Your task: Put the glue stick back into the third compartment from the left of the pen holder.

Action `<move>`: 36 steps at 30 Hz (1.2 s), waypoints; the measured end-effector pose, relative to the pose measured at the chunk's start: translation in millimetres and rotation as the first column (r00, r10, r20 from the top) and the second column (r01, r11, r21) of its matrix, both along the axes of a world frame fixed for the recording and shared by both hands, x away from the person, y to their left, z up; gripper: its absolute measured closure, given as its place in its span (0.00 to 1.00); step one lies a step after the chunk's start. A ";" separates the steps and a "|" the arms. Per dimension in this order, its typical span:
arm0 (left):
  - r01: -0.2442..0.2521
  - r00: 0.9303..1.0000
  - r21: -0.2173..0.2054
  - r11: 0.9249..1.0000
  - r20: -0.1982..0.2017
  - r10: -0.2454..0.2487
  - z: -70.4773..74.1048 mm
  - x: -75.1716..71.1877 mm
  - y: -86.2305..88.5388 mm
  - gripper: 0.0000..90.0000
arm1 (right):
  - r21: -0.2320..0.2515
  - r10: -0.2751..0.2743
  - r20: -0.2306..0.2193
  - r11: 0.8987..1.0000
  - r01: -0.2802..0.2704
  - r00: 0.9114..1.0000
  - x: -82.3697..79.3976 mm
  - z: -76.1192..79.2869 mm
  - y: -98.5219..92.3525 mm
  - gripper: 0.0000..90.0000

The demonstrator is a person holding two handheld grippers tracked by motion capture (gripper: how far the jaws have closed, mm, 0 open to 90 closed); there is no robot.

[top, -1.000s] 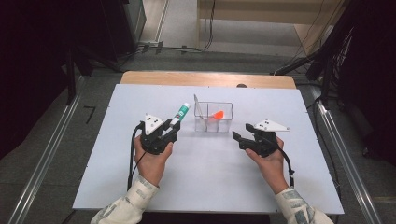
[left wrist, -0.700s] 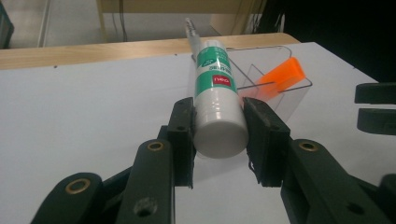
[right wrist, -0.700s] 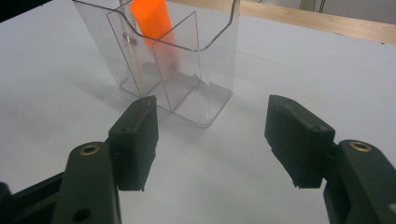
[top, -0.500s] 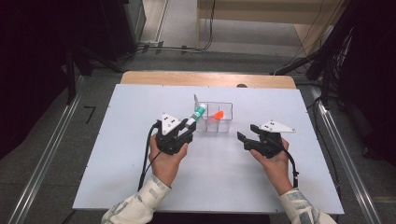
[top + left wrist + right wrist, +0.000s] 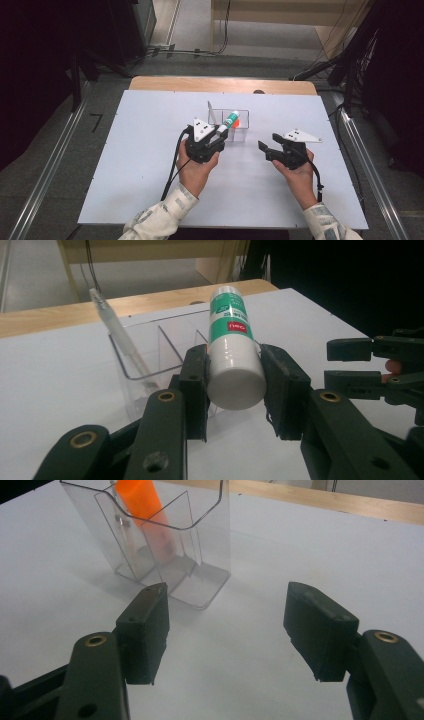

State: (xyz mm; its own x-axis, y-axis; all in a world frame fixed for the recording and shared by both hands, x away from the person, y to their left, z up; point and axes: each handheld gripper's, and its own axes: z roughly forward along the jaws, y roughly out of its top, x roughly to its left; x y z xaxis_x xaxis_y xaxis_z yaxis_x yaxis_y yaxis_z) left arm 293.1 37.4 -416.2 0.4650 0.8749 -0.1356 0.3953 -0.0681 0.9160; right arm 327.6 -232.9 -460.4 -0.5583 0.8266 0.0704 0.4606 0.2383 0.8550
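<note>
My left gripper [image 5: 221,131] is shut on a white and green glue stick [image 5: 230,119], whose far end reaches over the near edge of a clear plastic holder [image 5: 241,133]. In the left gripper view the pads [image 5: 196,385] press both sides of the glue stick [image 5: 231,340], tilted up and away, with the holder [image 5: 150,360] just behind. A white pen [image 5: 117,330] leans in the holder's left compartment. An orange item [image 5: 140,500] stands in another compartment. My right gripper [image 5: 263,148] stands open to the right of the holder, and nothing is between its jaws [image 5: 227,625].
The white table top [image 5: 140,150] has free room on the left and along the front. A wooden strip [image 5: 220,84] runs along its far edge. Dark equipment and cables stand on the floor beyond and to both sides.
My left gripper has carried the glue stick to the right and slightly up, up to the holder. The right gripper has hardly moved.
</note>
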 end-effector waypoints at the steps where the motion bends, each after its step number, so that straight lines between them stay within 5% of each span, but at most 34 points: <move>1: 0.002 1.000 0.001 1.000 -0.002 -0.002 0.1 0.8 -2.1 0.73 | 0.000 0.000 0.001 1.000 0.000 1.000 0.0 0.1 -0.1 0.37; 19: 0.028 1.000 0.042 0.999 -0.005 -0.028 -7.7 5.2 -33.7 0.73 | 0.003 -0.009 -0.001 1.000 0.009 1.000 0.4 0.1 -5.1 0.37; 36: 0.018 1.000 0.068 0.998 -0.011 -0.017 -13.6 8.2 -36.4 0.73 | 0.007 -0.008 0.000 1.000 0.008 1.000 0.2 0.3 -6.1 0.37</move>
